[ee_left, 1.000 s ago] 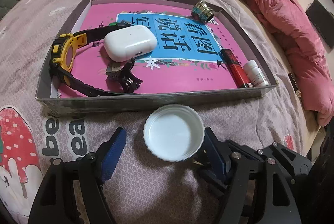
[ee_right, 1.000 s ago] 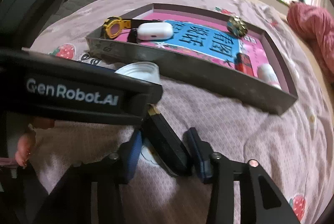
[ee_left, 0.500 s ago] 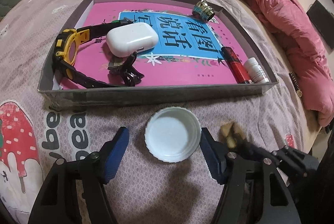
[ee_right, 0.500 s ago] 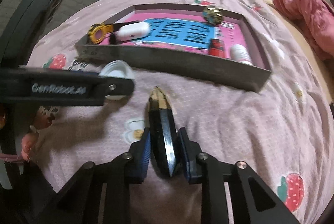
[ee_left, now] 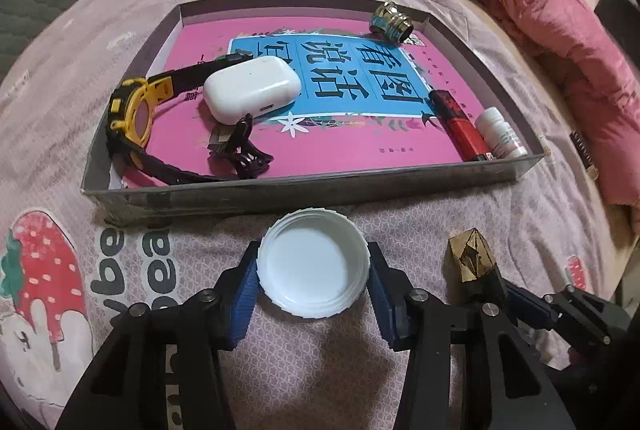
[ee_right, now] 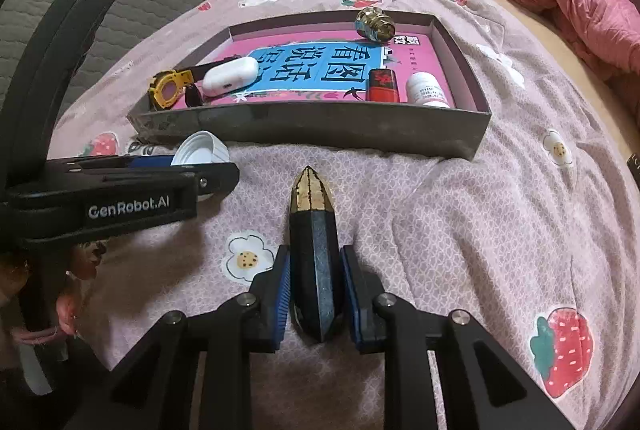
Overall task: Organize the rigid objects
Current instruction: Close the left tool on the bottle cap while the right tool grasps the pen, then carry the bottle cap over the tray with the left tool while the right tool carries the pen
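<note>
One white cap (ee_left: 313, 264) lies open side up on the bed (ee_left: 280, 370), just near of the tray's near wall (ee_left: 312, 189). The left hand-held gripper (ee_left: 313, 280) pinches it, both blue pads touching its rim. To its right, the right hand-held gripper (ee_right: 313, 288) clamps one dark faceted bar (ee_right: 313, 254) with a gold tip pointing at the tray; open bedsheet lies between tip and wall.

The tray holds six things on a pink book (ee_left: 340, 149): one yellow watch (ee_left: 134, 113) at the left, one white earbud case (ee_left: 252, 91) beside it, one black clip (ee_left: 244, 151) near the front wall, one gold ring-shaped piece (ee_left: 391, 23) at the far right corner, one red tube (ee_left: 460, 129) and one white bottle (ee_left: 500, 131) side by side at the near right corner. The tray's middle is bare. A pink quilt (ee_left: 540, 29) lies at the bed's right edge.
</note>
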{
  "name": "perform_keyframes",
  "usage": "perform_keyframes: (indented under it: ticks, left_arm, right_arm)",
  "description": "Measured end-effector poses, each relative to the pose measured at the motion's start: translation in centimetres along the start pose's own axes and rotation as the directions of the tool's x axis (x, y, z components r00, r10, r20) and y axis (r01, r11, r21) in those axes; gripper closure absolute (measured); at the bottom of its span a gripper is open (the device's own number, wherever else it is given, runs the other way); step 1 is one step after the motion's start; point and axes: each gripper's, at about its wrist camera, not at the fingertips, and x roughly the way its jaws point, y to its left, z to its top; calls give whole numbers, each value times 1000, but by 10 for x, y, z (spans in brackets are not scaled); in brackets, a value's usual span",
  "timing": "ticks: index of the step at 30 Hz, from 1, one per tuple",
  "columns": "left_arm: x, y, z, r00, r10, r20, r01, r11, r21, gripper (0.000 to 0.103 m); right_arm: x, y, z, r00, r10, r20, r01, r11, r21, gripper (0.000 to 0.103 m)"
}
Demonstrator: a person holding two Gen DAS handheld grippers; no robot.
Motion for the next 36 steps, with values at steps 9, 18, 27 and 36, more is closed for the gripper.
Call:
perform_keyframes:
  ticks: [9, 18, 27, 36]
  left_arm:
    - [-8, 16, -8, 997, -73, 3, 73, 995, -65, 52]
    - [-21, 14, -14, 997, -80, 16, 81, 996, -49, 52]
    - [-40, 9, -12, 996, -73, 48, 74, 997, -26, 52]
    - [-51, 13, -9, 995, -69, 69, 71, 997, -30, 52]
  right_arm:
    - [-7, 2, 2, 1000, 4, 28, -4, 1000, 0, 80]
    - [-12, 6, 4, 999, 14, 48, -14, 1000, -12, 80]
    - [-25, 9, 12, 996, 23, 84, -22, 1000, -5, 80]
    - [-32, 13, 18, 994, 34, 101, -34, 999, -6, 80]
